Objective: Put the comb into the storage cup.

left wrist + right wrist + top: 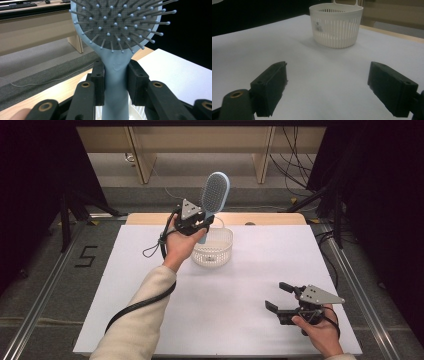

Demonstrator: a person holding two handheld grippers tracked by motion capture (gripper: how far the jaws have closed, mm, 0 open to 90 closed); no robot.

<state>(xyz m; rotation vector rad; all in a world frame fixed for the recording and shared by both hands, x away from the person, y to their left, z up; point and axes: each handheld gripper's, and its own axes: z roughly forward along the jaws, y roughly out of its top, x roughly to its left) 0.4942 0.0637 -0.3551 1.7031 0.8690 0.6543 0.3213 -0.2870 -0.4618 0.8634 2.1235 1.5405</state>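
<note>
High view: left tool (pixel 198 224), raised over the white slotted basket (pixel 223 251) at the far middle of the white surface (pixel 225 310), pinches the handle of a light-blue hairbrush (pixel 216 193), which stands upright with its bristled head on top. Left gripper view: both jaws press the handle from either side. Right tool (pixel 278 297), near the surface's right front, is spread wide, nothing between its jaws.

one camera sits high above your side and looks down the white table (pixel 225 285). one rides on each of your grippers, very close to its black jaws. the high view and the right gripper view both see the basket (pixel 214 247) (pixel 336 25).
</note>
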